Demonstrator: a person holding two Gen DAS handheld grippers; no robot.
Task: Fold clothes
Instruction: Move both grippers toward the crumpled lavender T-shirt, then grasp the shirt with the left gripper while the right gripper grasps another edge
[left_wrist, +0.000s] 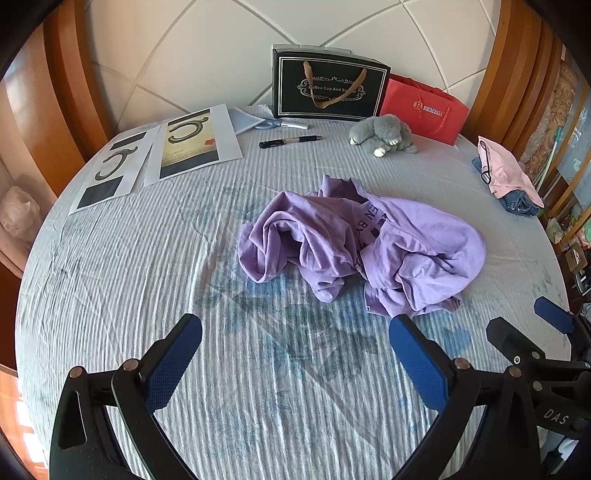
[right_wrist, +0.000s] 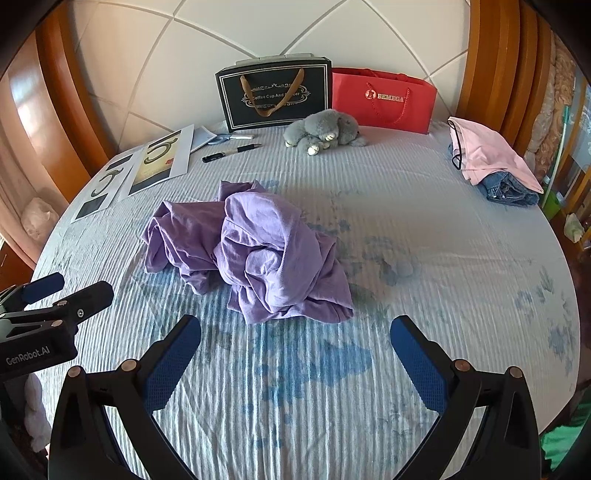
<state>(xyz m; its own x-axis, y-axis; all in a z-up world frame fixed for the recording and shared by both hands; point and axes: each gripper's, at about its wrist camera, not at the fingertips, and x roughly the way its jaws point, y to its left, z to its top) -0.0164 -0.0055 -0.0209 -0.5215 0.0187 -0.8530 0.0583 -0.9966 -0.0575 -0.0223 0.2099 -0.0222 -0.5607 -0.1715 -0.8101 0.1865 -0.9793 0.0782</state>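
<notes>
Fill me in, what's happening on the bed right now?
Folding hasn't started. A person holds two grippers over the bedsheet. The left gripper and right gripper are both open and empty, aimed at a crumpled purple T-shirt lying in a heap mid-bed, untouched. At the far right edge, a pink garment sits folded on top of jeans. Gift bags, a plush toy and pens lie near the headboard.

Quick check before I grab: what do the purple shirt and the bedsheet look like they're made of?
Purple shirt: looks like thin, matte cotton jersey; it slumps in soft folds with a stitched hem. Bedsheet: seems a crinkled, ribbed woven cotton, matte, with a faded blue print.
</notes>
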